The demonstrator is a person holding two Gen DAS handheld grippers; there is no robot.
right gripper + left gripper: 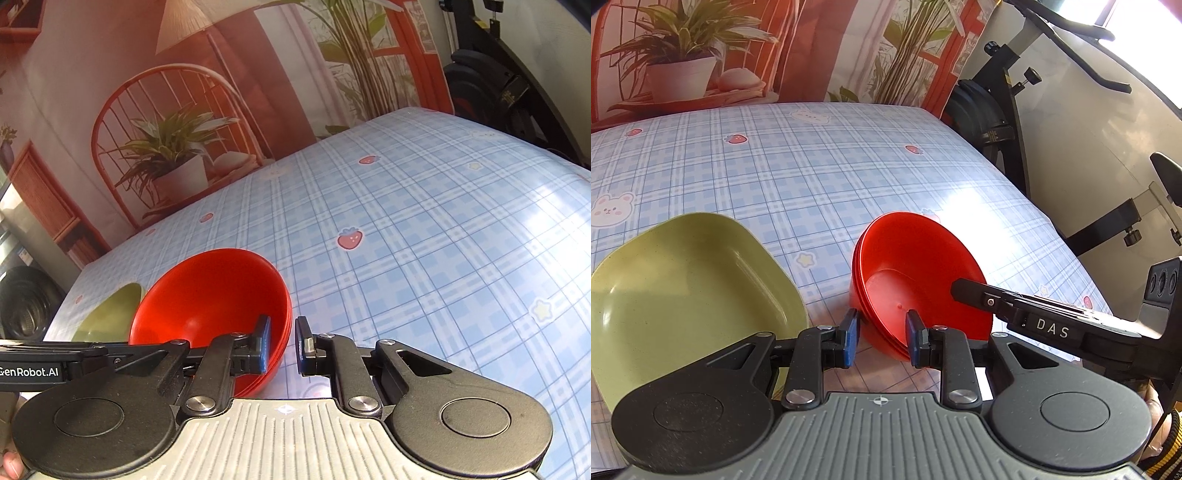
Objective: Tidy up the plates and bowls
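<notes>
On tabletop: nested red bowls, tilted; rim straddled by both parted jaws, left hand-held gripper and right hand-held gripper; green plate leftward.

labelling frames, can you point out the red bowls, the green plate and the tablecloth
red bowls [905,258], left wrist view, inner wall of the top bowl
green plate [683,280], left wrist view, its shallow inside
tablecloth [424,229], right wrist view, bare checked patch
</notes>
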